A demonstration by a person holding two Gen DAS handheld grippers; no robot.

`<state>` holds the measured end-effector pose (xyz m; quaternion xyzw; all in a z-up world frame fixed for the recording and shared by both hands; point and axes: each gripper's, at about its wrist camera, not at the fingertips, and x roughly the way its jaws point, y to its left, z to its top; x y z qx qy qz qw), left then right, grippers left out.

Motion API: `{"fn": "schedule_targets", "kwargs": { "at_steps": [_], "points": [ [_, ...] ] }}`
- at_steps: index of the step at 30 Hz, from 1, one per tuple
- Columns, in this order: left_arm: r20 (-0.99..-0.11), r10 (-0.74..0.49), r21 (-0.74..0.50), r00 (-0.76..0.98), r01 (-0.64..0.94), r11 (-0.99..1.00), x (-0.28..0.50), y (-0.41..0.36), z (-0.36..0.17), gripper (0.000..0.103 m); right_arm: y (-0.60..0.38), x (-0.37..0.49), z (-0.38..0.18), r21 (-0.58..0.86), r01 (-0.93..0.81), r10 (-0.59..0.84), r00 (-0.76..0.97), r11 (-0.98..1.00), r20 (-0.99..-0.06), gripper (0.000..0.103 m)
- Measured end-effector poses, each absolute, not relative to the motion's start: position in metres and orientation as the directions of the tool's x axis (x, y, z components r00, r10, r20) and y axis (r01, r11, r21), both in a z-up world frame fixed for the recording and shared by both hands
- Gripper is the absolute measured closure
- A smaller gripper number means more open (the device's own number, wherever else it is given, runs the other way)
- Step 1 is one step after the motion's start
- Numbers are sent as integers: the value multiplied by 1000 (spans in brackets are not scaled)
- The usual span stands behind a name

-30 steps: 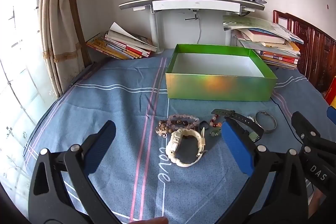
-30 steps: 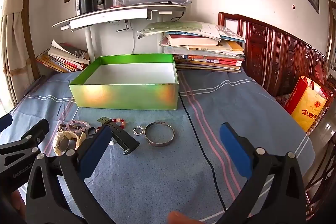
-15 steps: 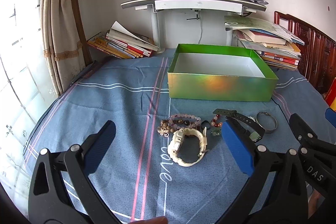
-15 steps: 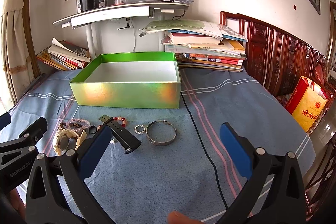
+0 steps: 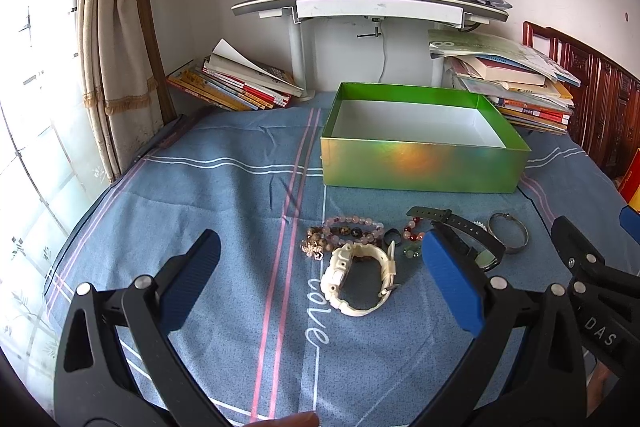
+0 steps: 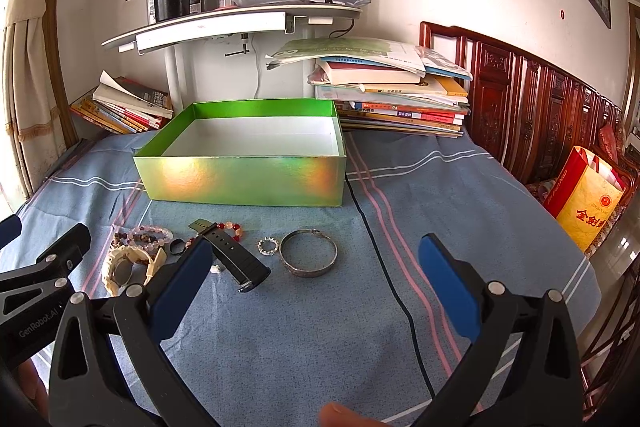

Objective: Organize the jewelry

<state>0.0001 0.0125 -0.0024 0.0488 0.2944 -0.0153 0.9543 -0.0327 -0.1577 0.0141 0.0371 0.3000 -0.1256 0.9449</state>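
An empty green box [image 5: 420, 163] [image 6: 244, 179] stands on the blue cloth. In front of it lies a row of jewelry: a white watch [image 5: 356, 283] [image 6: 120, 269], bead bracelets [image 5: 352, 229] [image 6: 150, 233], a black watch [image 5: 460, 231] [image 6: 232, 255], a small ring [image 6: 267, 247] and a silver bangle [image 5: 509, 237] [image 6: 309, 254]. My left gripper [image 5: 320, 267] is open, hovering just short of the white watch. My right gripper [image 6: 312, 271] is open too, with the bangle and black watch lying between and beyond its fingers.
Book stacks [image 5: 236, 83] [image 6: 392, 87] flank a white shelf stand [image 5: 368, 7] behind the box. A black cable [image 6: 384, 267] runs across the cloth. A curtain [image 5: 108, 47] hangs left; a wooden bench [image 6: 540, 99] and red-yellow bag [image 6: 584, 203] sit right.
Both grippers have crept slightly forward toward the jewelry; both stay open and nothing on the cloth has moved.
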Motion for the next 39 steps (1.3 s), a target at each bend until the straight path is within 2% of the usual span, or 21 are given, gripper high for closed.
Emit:
{"fn": "schedule_targets", "kwargs": {
  "at_steps": [39],
  "points": [
    [-569,-3,76,822,56,996,3,21,-1,4,-153,-31,15,-16,253,-215,789,967,-576,2]
  ]
}}
